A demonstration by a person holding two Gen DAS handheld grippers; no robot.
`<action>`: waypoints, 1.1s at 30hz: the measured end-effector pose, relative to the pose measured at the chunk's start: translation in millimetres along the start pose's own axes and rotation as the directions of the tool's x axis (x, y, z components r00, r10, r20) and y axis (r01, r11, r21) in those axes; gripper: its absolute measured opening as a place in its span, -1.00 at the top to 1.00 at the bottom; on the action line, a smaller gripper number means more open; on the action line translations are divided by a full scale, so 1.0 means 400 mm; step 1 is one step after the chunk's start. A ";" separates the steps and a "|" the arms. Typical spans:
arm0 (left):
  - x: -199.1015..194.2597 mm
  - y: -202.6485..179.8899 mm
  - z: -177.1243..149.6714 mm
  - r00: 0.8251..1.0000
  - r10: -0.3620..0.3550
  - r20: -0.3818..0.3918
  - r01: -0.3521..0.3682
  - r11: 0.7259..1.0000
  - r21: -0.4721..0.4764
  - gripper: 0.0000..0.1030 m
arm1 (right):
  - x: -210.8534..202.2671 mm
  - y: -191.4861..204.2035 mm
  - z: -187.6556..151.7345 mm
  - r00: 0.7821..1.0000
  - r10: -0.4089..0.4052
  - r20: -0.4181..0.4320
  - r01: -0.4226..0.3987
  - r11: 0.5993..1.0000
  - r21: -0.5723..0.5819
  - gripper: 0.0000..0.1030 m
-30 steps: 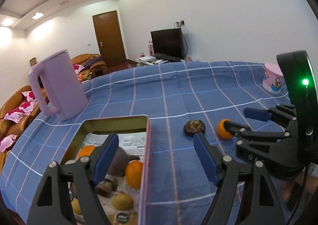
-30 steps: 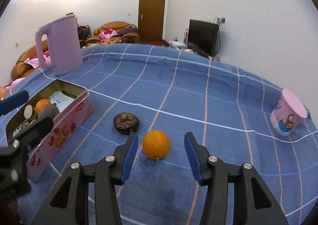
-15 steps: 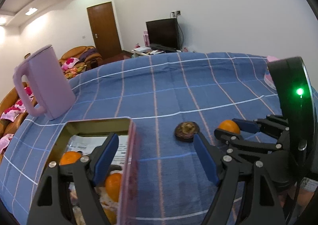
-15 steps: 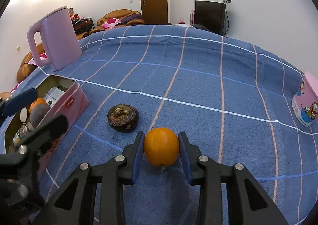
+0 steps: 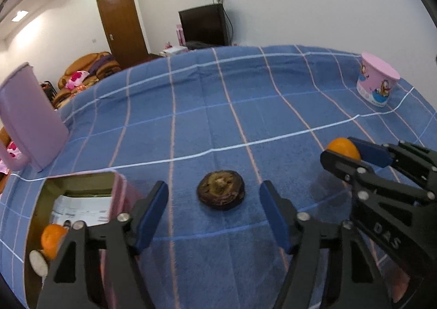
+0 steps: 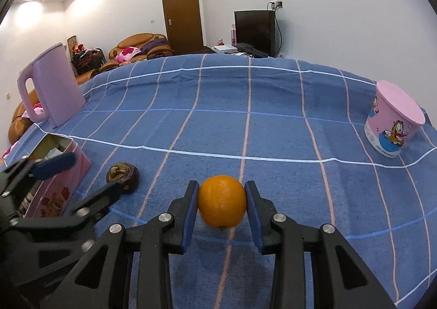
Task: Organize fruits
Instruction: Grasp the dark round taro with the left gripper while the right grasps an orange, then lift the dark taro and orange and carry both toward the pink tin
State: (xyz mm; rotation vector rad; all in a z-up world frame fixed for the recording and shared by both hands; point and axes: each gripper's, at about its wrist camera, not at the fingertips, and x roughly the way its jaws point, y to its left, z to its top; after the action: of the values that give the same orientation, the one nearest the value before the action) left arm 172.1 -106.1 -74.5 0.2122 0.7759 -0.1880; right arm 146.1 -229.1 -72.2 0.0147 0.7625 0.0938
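Observation:
My right gripper point(image 6: 221, 206) is shut on an orange point(image 6: 221, 201) and holds it just above the blue checked cloth; the orange also shows in the left wrist view point(image 5: 342, 146). My left gripper point(image 5: 213, 216) is open and empty, its fingers on either side of a dark brown mangosteen point(image 5: 221, 193) that lies on the cloth, also visible in the right wrist view point(image 6: 122, 173). A pink tin box point(image 5: 120, 186) at the left holds an orange point(image 5: 52, 239) and other fruit, partly hidden.
A pink kettle point(image 6: 50, 87) stands at the far left of the table. A pink cartoon cup point(image 6: 393, 123) stands upside down at the right. The tin box's wall point(image 6: 68, 183) is close to my left gripper.
My right gripper closed on the orange and lifted it slightly. My left gripper moved right from over the tin box until its fingers flank the mangosteen.

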 end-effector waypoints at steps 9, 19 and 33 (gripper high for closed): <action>0.059 -0.009 0.012 0.999 0.001 -0.054 -0.001 1.000 -0.001 -0.13 | 0.003 0.001 -0.001 1.000 0.022 0.002 -0.022 1.000 0.000 0.30; 0.084 0.011 0.015 0.994 -0.060 -0.092 0.055 0.997 -0.056 0.12 | 0.015 0.005 0.000 0.999 0.039 -0.013 -0.039 0.999 -0.015 0.30; 0.010 0.002 -0.010 0.999 -0.046 0.009 0.047 0.997 -0.065 0.13 | 0.010 0.020 -0.002 0.998 0.067 0.005 -0.066 0.997 -0.044 0.30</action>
State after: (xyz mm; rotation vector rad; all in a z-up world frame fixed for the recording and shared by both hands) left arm 172.5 -104.9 -79.9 0.1314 0.7785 -0.2072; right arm 147.7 -220.9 -75.1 -0.0015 0.7538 0.1738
